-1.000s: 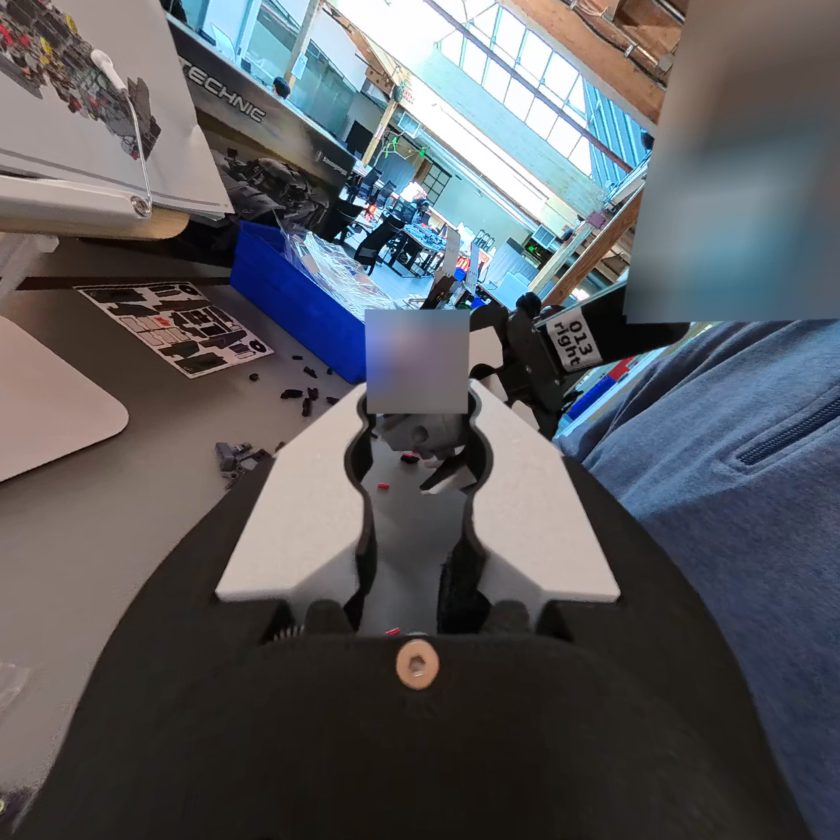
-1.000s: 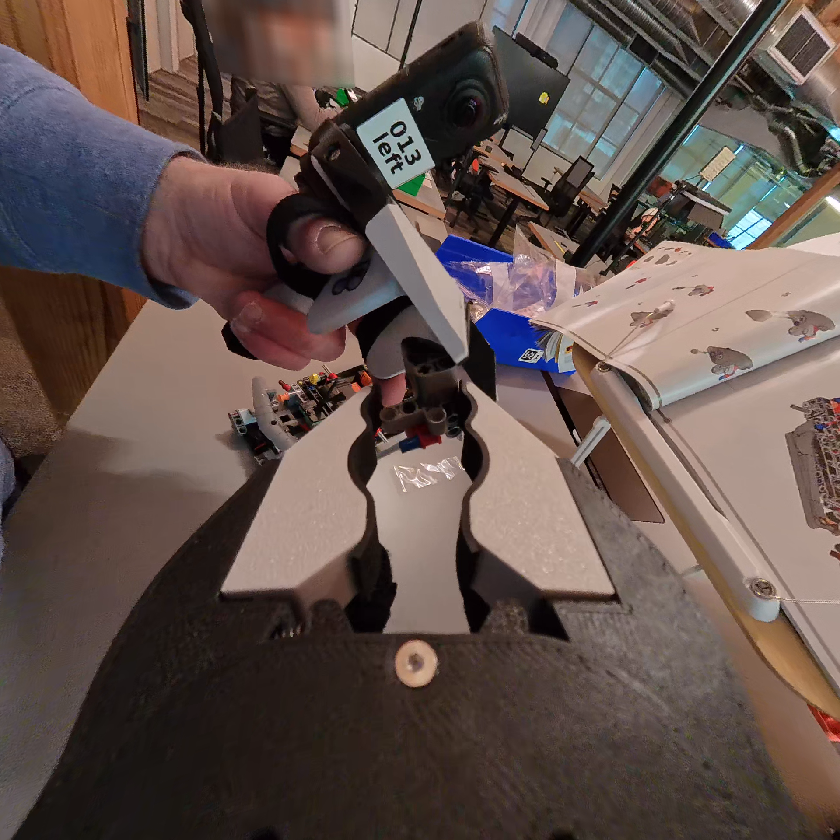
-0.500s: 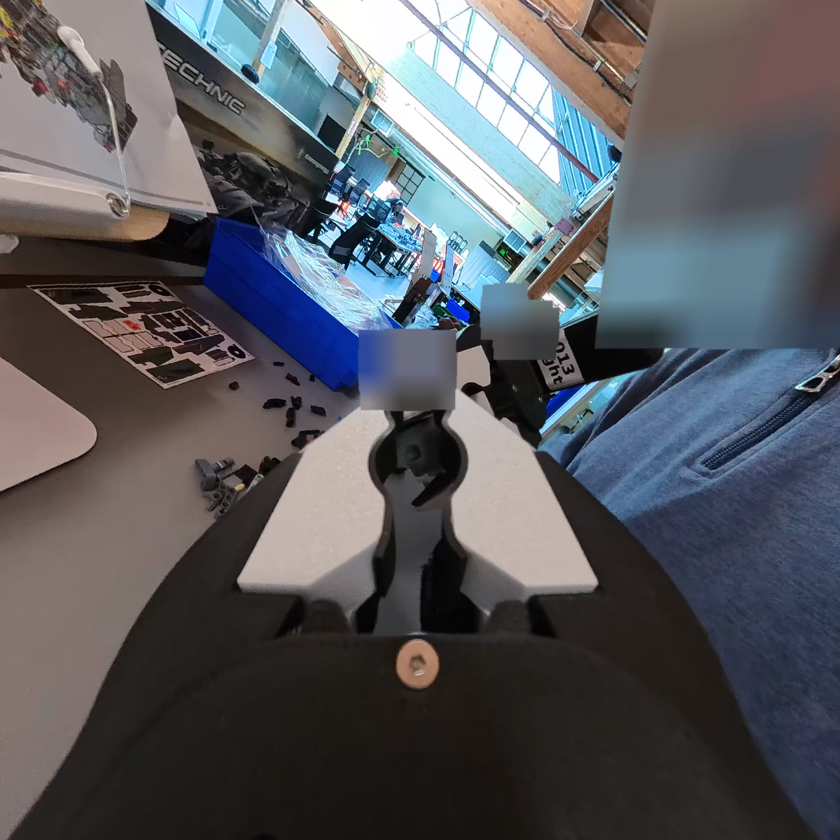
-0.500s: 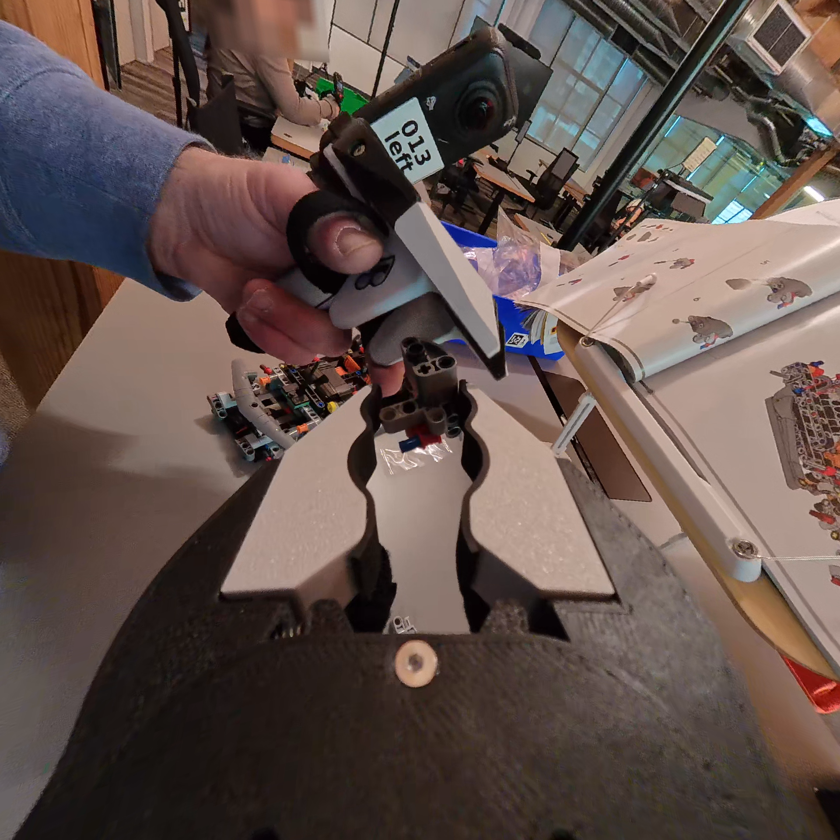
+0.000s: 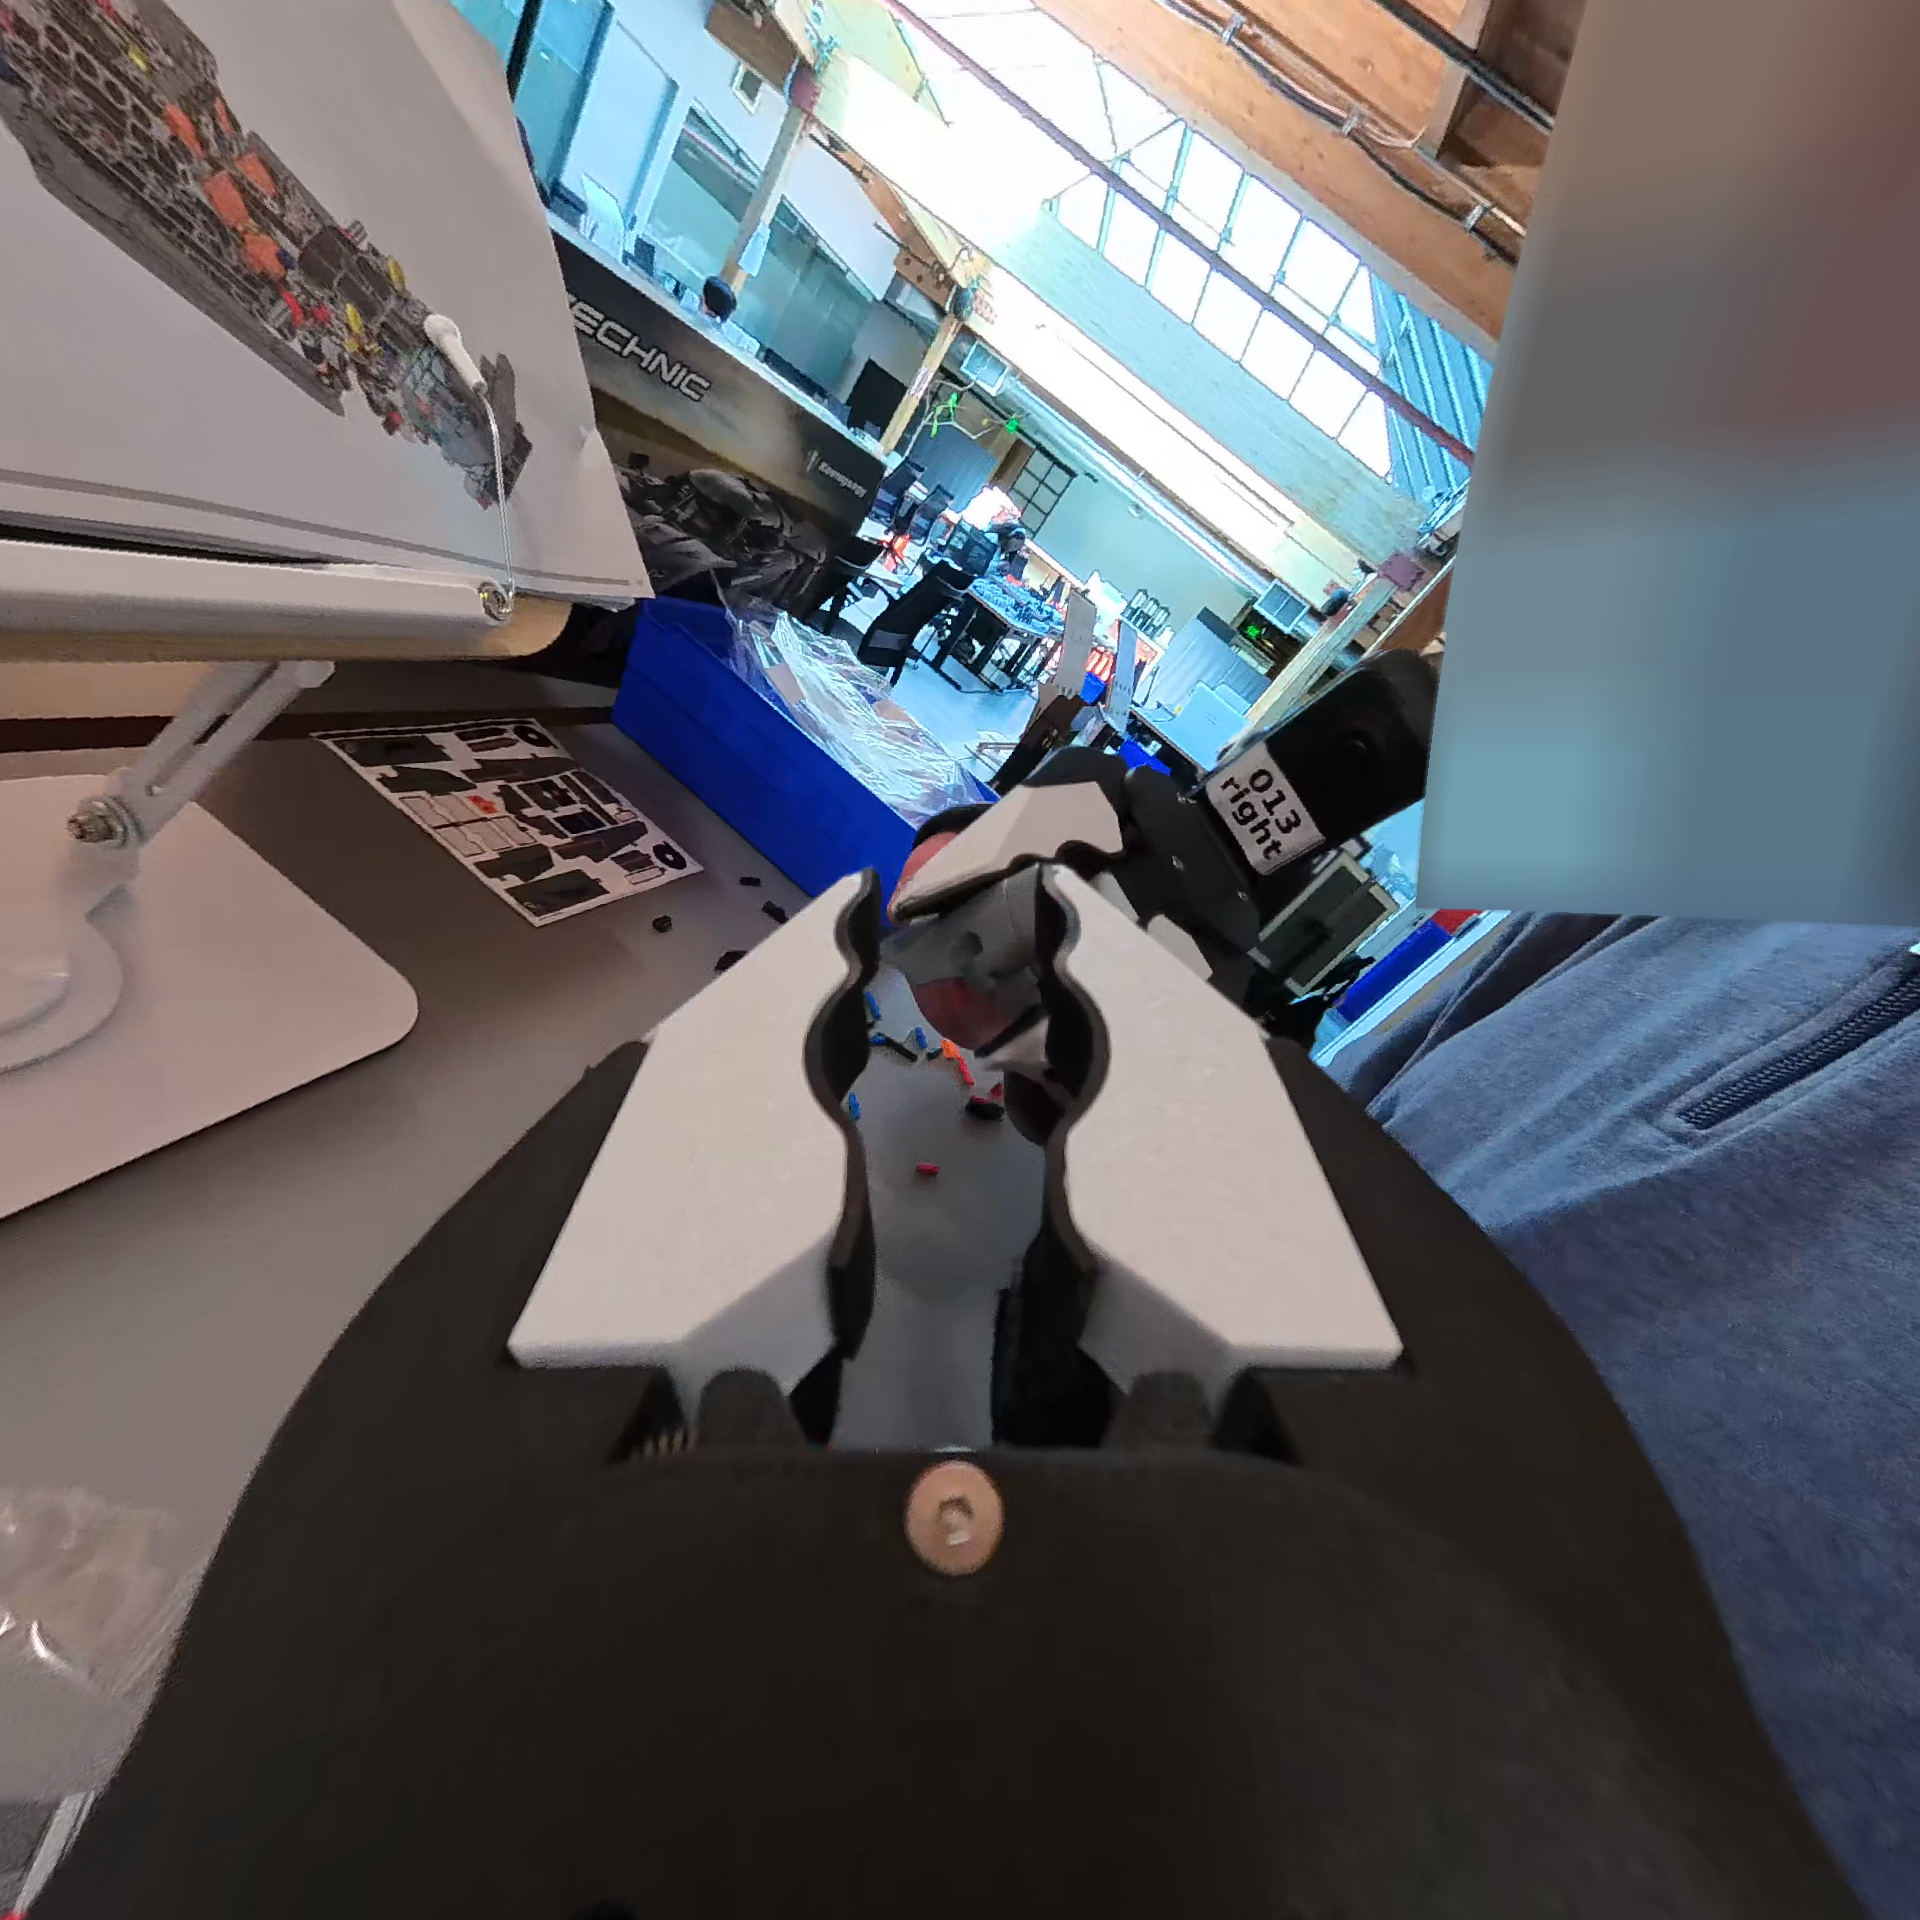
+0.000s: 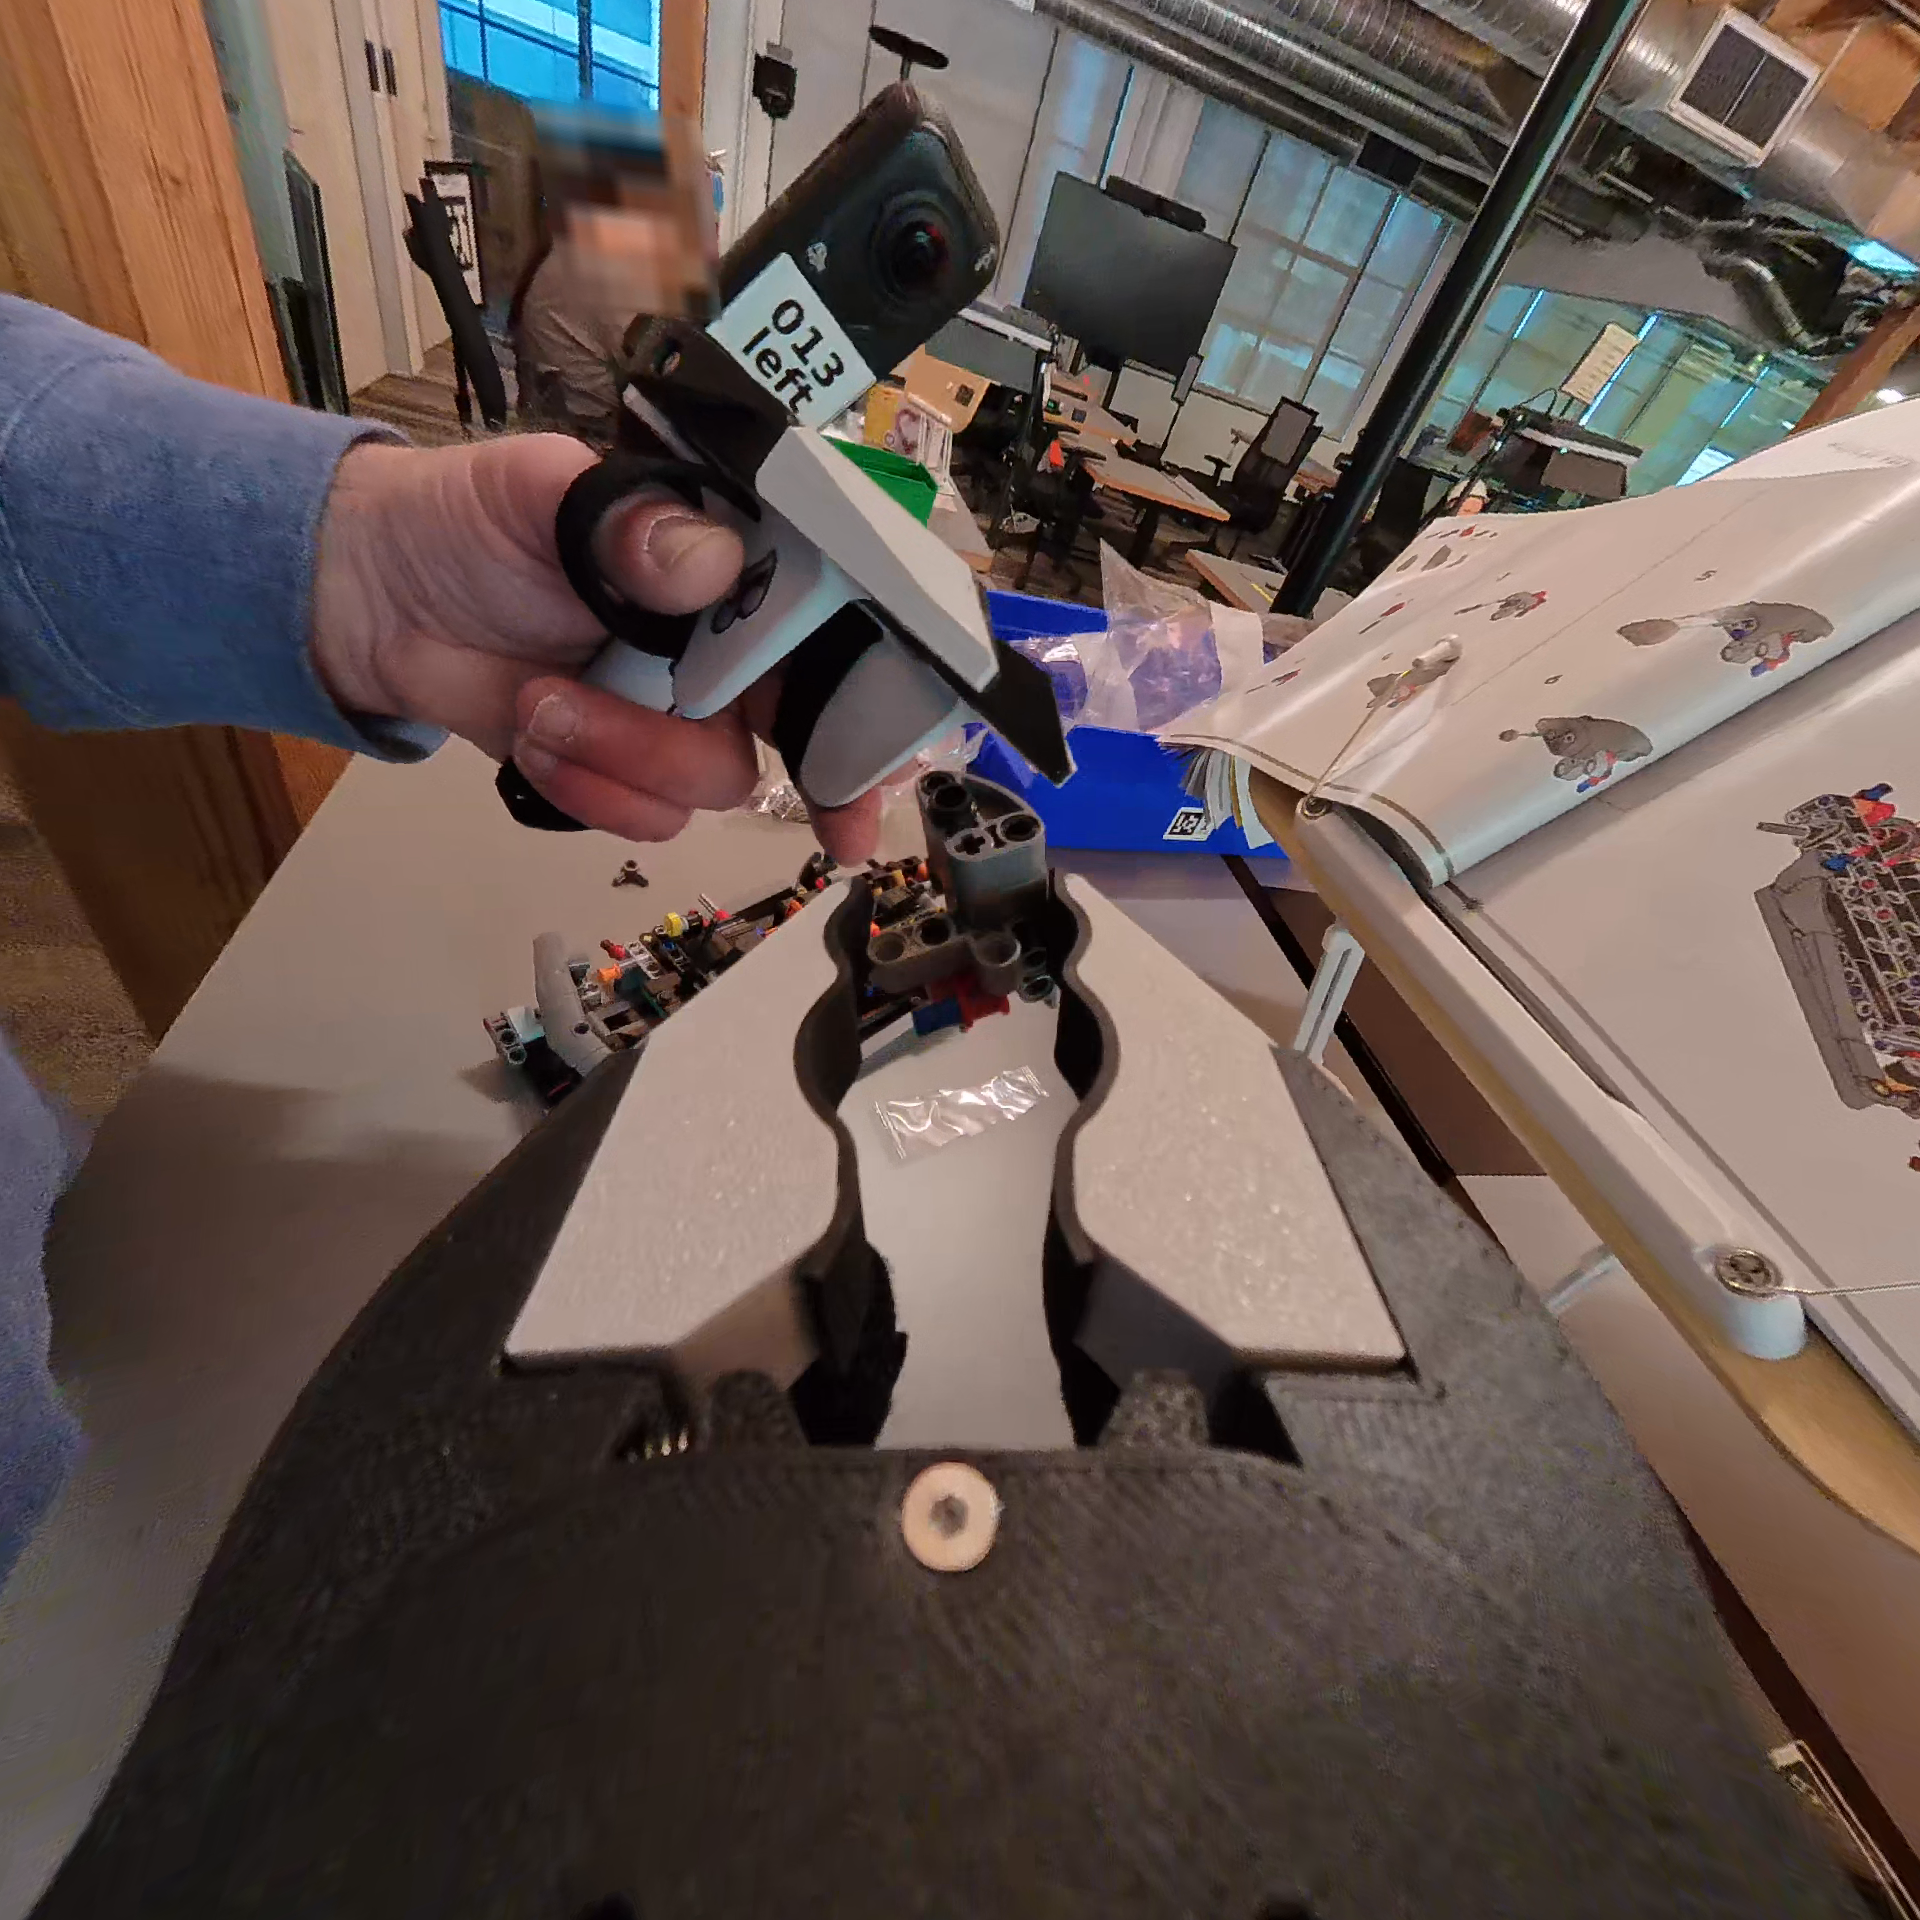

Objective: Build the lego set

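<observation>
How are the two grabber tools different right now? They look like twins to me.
The right gripper has a dark grey lego piece lodged between its fingertips; the left gripper holds nothing, and its jaws stand apart. The right one points level across the table; the left one, seen from the right wrist view, tilts down toward that piece. Both share pale grey fingers, a black body and a camera on top.
</observation>
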`<state>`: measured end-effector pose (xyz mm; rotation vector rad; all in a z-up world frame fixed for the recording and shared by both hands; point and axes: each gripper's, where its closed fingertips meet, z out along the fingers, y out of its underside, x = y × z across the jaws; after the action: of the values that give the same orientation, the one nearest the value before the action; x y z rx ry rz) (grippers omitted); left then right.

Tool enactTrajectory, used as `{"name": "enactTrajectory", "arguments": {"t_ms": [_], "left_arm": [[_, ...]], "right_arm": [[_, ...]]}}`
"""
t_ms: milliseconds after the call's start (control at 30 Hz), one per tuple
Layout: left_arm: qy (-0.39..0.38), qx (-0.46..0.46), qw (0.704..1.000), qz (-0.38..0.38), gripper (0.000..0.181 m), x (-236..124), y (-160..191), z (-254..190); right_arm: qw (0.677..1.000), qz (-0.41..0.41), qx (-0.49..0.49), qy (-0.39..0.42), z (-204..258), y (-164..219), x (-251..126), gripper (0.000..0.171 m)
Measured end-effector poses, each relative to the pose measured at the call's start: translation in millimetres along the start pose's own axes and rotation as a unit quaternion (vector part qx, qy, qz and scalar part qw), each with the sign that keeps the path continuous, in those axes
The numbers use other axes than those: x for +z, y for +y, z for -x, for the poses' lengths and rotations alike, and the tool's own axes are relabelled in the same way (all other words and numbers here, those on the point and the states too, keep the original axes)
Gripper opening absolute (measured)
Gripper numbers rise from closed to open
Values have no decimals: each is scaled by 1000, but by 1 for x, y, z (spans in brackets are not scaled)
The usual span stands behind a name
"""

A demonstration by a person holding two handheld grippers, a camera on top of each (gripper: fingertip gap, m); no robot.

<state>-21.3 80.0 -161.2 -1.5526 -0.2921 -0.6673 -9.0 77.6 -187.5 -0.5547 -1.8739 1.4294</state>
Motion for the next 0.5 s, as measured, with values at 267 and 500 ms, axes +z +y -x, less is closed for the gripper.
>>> {"name": "enactTrajectory", "arguments": {"t_ms": [267, 500], "left_arm": [[7, -20, 999, 46, 35, 7, 17, -4], [73, -122, 989, 49, 67, 6, 23, -12]], "right_arm": [[1000, 8, -16, 8, 6, -1, 1, 31], [998, 19, -50, 16, 14, -3, 3, 31]]}}
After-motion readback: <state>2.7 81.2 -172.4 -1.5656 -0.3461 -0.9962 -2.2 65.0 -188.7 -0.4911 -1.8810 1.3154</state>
